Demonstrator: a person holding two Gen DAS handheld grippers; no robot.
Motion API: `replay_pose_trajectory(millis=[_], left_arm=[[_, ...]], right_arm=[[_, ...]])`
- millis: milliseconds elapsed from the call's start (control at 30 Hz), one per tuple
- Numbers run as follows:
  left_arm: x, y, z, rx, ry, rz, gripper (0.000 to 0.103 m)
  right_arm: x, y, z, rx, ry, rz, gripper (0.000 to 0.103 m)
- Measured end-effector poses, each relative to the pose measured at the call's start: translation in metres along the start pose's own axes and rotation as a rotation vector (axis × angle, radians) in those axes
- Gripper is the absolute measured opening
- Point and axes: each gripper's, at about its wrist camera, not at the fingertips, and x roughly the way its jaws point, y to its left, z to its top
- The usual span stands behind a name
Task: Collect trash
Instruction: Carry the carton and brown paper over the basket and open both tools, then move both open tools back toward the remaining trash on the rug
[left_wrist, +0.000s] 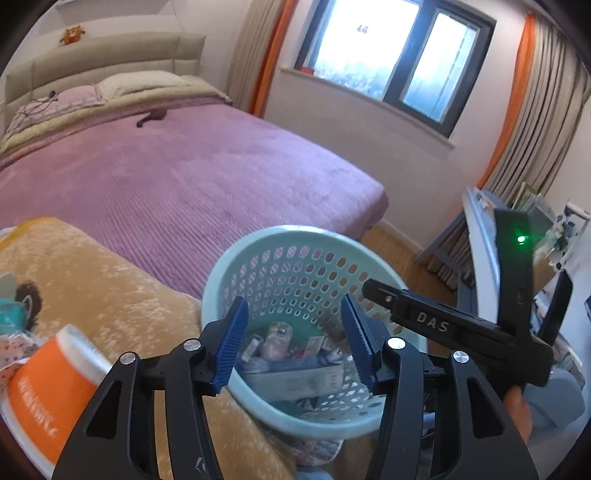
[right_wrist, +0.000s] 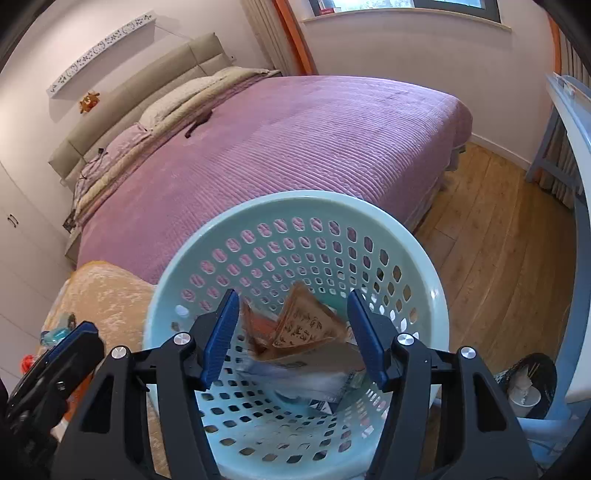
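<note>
A pale teal perforated basket (left_wrist: 280, 240) (right_wrist: 295, 201) stands beside the bed and holds several pieces of trash: a small clear bottle (left_wrist: 277, 339), a flat grey box (left_wrist: 295, 380) and packets. My left gripper (left_wrist: 293, 343) hangs over the basket mouth, open, nothing between its blue pads. My right gripper (right_wrist: 291, 332) is also above the basket and open. A brown printed paper wrapper (right_wrist: 306, 325), blurred, lies between its jaws inside the basket, and neither pad touches it. The right tool's black housing (left_wrist: 432, 326) reaches in from the right.
An orange paper cup (left_wrist: 48, 391) lies on a tan plush cover (left_wrist: 110, 288) left of the basket, with teal clutter (left_wrist: 11, 314) beyond it. The purple bed (right_wrist: 295, 140) fills the background. Wooden floor (right_wrist: 498, 258), a white desk edge (right_wrist: 576, 184) and a dark bin (right_wrist: 528, 384) are on the right.
</note>
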Motion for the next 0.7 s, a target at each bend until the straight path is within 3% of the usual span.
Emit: replay_pose_trajectory(millis=[100, 200, 567, 633, 700], left_arm=[[-0.020, 0.000, -0.002, -0.004, -0.033, 0.001, 0.052], [-0.038, 0.001, -0.003, -0.011, -0.060, 0.006, 0.052], [-0.126, 0.030, -0.011, -0.076, -0.206, 0.083, 0.053], [-0.145, 0.046, -0.017, -0.104, -0.222, 0.120, 0.056], [-0.156, 0.061, -0.020, -0.132, -0.227, 0.169, 0.066]], right_arm=[[-0.011, 0.010, 0.000, -0.024, -0.027, 0.019, 0.058], [-0.023, 0.014, -0.001, -0.026, -0.060, 0.011, 0.073], [-0.076, 0.081, -0.016, -0.163, -0.130, 0.125, 0.073], [-0.083, 0.096, -0.021, -0.194, -0.138, 0.147, 0.073], [-0.087, 0.113, -0.027, -0.230, -0.139, 0.169, 0.073]])
